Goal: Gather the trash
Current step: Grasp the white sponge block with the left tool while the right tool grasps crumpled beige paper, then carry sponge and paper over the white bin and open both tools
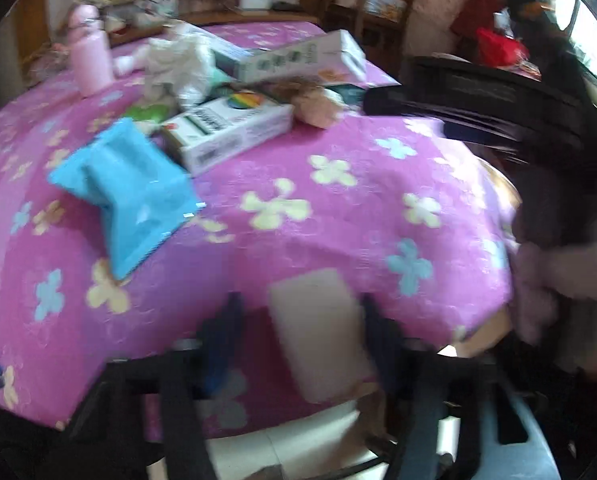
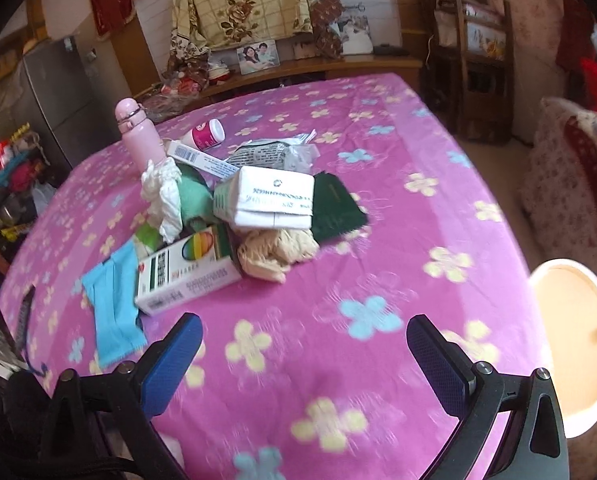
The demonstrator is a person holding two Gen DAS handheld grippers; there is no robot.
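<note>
A pile of trash lies on the pink flowered tablecloth [image 2: 398, 240]: a blue wrapper [image 2: 114, 300], a white carton with a rainbow print [image 2: 186, 276], a white paper pack [image 2: 274, 198], crumpled beige paper [image 2: 276, 254] and white tissue [image 2: 164, 194]. My left gripper [image 1: 298, 332] is blurred; a pale rectangular piece [image 1: 320, 332] sits between its fingers near the table's front edge. My right gripper [image 2: 304, 356] is open and empty above the cloth, in front of the pile. It also shows as a dark blur in the left wrist view [image 1: 478, 108].
A pink bottle [image 2: 136, 136] and a small pink-and-white jar [image 2: 208, 133] stand behind the pile. A dark green cloth [image 2: 338, 208] lies beside the pack. A round cream stool [image 2: 574, 344] stands right of the table. Shelves and a chair line the far wall.
</note>
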